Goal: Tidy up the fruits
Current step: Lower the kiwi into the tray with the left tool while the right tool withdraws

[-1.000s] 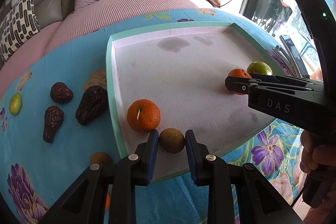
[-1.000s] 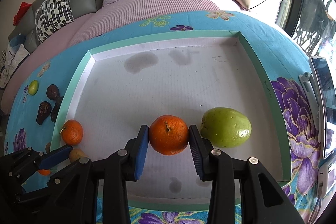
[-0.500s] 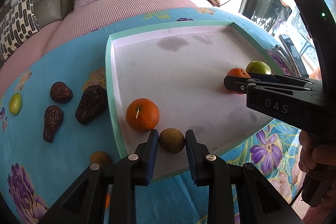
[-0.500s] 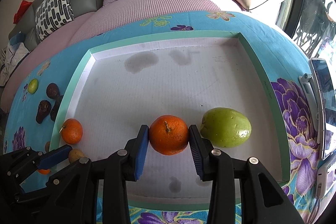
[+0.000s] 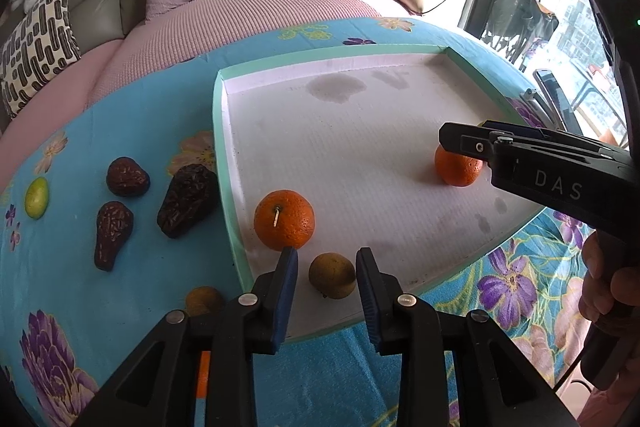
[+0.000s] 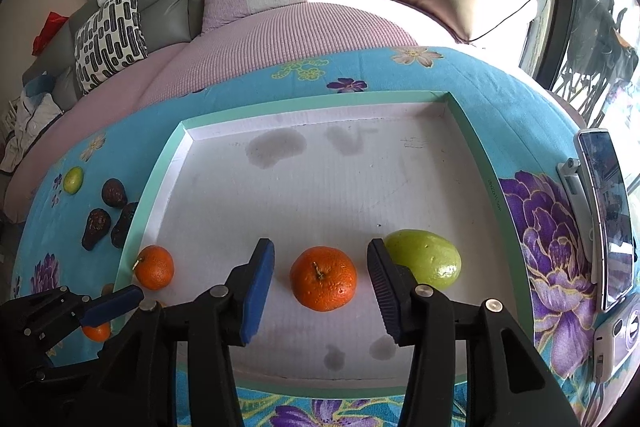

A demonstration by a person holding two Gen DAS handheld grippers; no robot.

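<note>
A white tray with a teal rim (image 5: 218, 131) lies on the blue flowered cloth. In the left wrist view my left gripper (image 5: 326, 265) stands open around a small brown fruit (image 5: 332, 275) that rests at the tray's near edge, just right of an orange (image 5: 285, 219). A narrow gap shows at the left finger. In the right wrist view my right gripper (image 6: 322, 263) is open, with a second orange (image 6: 323, 278) lying on the tray (image 6: 160, 179) between its fingers, clear of both pads. A green fruit (image 6: 424, 263) sits just behind the right finger.
Left of the tray lie three dark wrinkled avocados (image 5: 186, 199) and a lime (image 5: 37, 197). Another small brown fruit (image 5: 204, 301) sits on the cloth near my left gripper. Phones (image 6: 608, 219) lie along the right edge. A pink cushion and a sofa are behind.
My right gripper has opened and let go of the orange, which now rests on the tray. My left gripper's fingers have parted slightly from the brown fruit.
</note>
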